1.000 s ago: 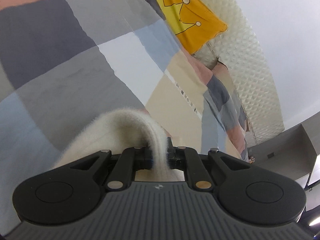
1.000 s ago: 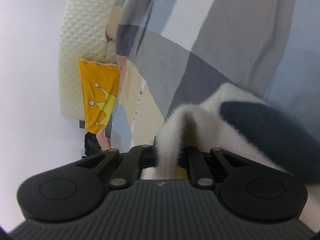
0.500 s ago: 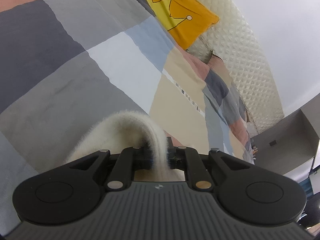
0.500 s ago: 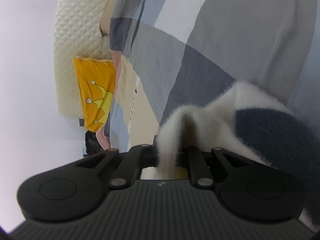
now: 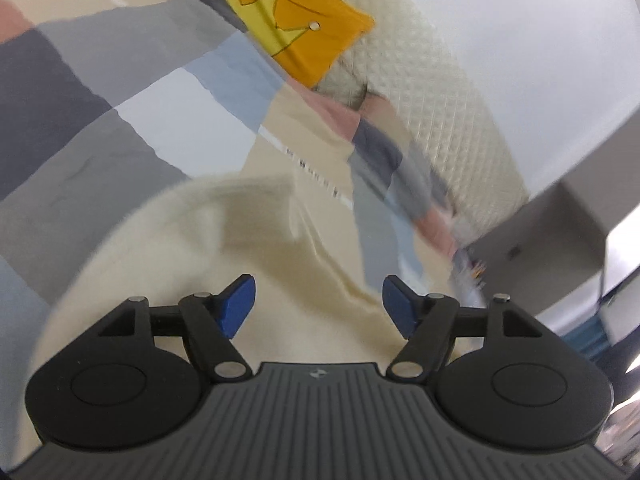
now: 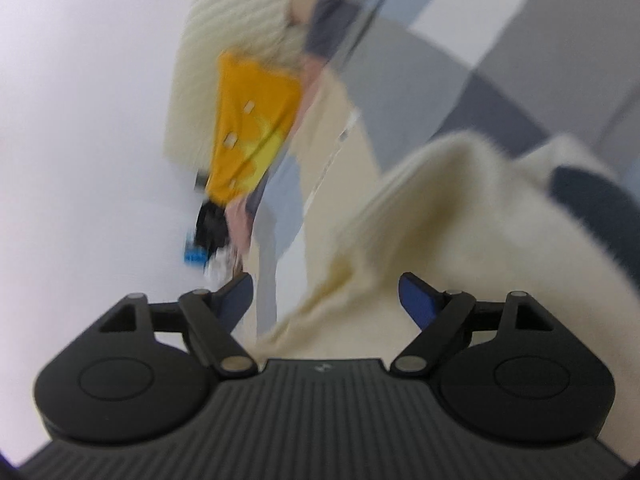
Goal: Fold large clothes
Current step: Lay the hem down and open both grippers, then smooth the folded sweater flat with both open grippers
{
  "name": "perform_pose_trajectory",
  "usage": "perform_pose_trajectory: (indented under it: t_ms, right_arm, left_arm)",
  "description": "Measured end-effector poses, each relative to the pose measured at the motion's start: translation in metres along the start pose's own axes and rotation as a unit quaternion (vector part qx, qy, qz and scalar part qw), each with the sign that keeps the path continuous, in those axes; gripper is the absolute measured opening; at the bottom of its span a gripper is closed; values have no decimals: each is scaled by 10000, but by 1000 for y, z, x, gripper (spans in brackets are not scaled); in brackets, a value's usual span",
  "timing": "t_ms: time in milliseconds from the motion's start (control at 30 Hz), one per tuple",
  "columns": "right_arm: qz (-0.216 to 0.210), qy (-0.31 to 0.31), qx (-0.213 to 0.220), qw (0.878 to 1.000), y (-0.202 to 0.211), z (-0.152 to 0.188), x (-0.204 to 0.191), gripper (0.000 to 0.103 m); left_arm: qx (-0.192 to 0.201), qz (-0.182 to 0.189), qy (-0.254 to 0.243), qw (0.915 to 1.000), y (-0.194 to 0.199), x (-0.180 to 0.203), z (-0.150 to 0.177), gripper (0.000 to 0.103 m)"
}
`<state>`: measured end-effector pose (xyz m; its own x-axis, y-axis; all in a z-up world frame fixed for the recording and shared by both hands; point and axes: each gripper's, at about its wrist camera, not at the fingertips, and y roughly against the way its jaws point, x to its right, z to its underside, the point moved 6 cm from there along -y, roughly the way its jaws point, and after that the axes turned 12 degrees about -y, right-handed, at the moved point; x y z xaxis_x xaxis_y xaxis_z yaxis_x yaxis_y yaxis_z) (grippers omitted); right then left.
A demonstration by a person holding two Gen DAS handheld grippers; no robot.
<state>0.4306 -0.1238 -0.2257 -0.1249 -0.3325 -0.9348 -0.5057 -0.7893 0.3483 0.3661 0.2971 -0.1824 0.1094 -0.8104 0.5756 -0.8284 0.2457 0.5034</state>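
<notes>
Both tools, the left tool (image 5: 319,306) and the right tool (image 6: 326,304), have just let go of the sweater (image 5: 192,264) on the bed (image 5: 132,136), so next they need a new edge to fold.

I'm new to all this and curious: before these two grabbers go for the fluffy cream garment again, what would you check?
1. Left gripper jaws apart, having just opened, pads off the cream garment: ok.
2. Right gripper likewise just opened, off the cloth: ok.
3. Garment lying on the patchwork bedspread: ok.
4. Fold neat and flat: cannot tell, the views are blurred.
5. Yellow crown pillow apart from the garment: ok.
</notes>
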Motion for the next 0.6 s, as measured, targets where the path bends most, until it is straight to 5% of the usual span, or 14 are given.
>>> perform_pose_trajectory:
  t_ms: [167, 267, 433, 600]
  right_arm:
    - [327, 1140, -286, 9925, -8, 30, -18, 82]
    - [745, 1507, -376, 9851, -18, 36, -15, 70]
    - [1846, 2135, 58, 9593, -32, 32, 0, 35]
    - [2037, 2154, 389, 9542, -42, 14, 7, 30]
  left_arm:
    - [-253, -498, -759, 9956, -2, 13, 14, 75]
    - [-283, -850, -1072, 9902, -7, 13, 17, 75]
    - [-392, -1209, -1240, 9841, -23, 1, 21, 75]
    - [-274, -1570, -1433, 9768, -35, -15, 14, 74]
